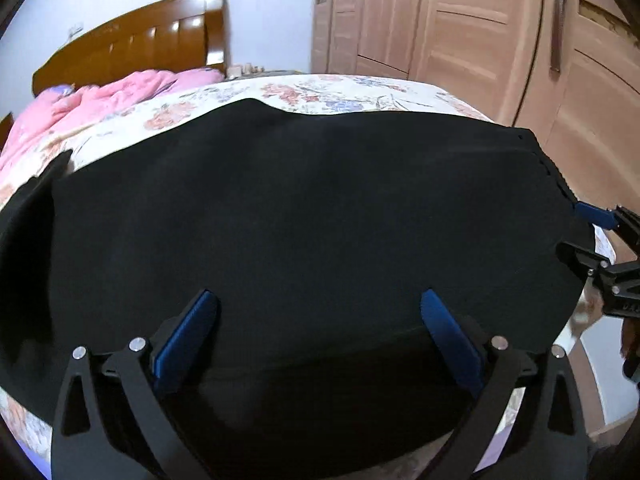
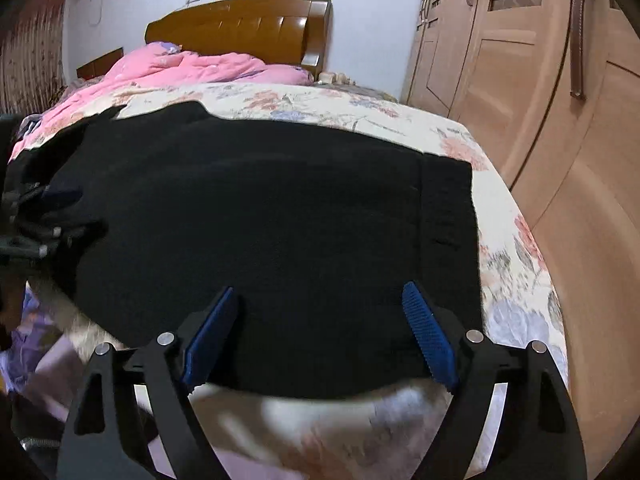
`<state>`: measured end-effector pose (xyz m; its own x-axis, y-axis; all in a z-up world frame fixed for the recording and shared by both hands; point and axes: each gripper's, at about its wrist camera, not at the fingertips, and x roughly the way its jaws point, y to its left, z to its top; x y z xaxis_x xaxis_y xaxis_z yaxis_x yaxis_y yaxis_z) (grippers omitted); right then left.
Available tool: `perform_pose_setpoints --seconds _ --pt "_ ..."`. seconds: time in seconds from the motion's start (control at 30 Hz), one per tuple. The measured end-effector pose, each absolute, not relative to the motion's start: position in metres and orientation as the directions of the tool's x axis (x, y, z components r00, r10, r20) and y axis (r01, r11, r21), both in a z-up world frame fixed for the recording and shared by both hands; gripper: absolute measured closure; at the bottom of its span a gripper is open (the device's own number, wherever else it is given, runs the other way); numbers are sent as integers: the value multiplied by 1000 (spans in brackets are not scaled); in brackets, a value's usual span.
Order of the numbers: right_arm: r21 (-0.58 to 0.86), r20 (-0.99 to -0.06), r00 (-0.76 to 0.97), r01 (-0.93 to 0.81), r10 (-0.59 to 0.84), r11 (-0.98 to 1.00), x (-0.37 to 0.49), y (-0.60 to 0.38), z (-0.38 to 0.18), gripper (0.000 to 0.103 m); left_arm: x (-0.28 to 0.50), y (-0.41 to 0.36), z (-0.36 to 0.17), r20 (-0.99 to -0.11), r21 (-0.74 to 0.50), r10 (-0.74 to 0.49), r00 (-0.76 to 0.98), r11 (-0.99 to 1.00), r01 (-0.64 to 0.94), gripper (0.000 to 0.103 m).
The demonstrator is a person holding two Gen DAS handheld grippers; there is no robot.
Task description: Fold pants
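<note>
1. The black pants point(image 1: 300, 208) lie flat on the floral bedsheet point(image 1: 320, 94), filling the middle of both wrist views.
2. The left gripper point(image 1: 318, 300) stands wide, its blue pads point(image 1: 192, 332) apart above the cloth and gripping nothing.
3. The right gripper point(image 2: 318, 292) is also spread, empty, over the pants' near edge at 6 o'clock.
4. A pink blanket point(image 2: 192, 66) sits at 11 o'clock by the headboard point(image 2: 248, 20).
5. A wardrobe point(image 2: 520, 80) stands at 2 o'clock.
</note>
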<state>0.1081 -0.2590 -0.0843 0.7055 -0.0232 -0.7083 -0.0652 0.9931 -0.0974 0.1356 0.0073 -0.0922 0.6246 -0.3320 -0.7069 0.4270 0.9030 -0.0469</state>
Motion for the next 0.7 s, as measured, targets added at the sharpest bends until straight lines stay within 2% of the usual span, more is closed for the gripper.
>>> perform_pose_setpoints --seconds 0.07,0.23,0.3,0.37,0.5,0.57,0.63,0.7 --pt "-95 -722 691 -53 -33 994 110 -261 -77 30 137 6 -93 -710 -38 -322 626 905 423 1" --pt "-96 -667 744 -43 -33 994 134 -247 -53 27 138 0 -94 -708 -23 -299 639 915 403 1" --pt "-106 -687 727 -72 -20 992 149 -238 -60 27 139 1 -93 -710 -26 -306 634 911 411 1" --pt "-101 -761 647 -60 -38 993 161 -239 -84 25 137 5 -88 -719 -37 -315 620 908 418 1" --pt "-40 -739 673 -74 20 996 156 -251 -87 25 145 56 -57 -656 -96 -318 684 935 342 1" --pt "-49 -747 665 -63 5 997 161 -250 -87 24 171 98 -41 -659 -88 -213 722 974 207 1" --pt "-60 -745 667 -47 -13 997 165 -246 -87 22 203 129 -36 -699 13 -40 714 998 68 2" --pt "-65 -740 672 -34 -25 997 165 -244 -88 21 230 149 -40 -738 94 63 672 996 10 2"
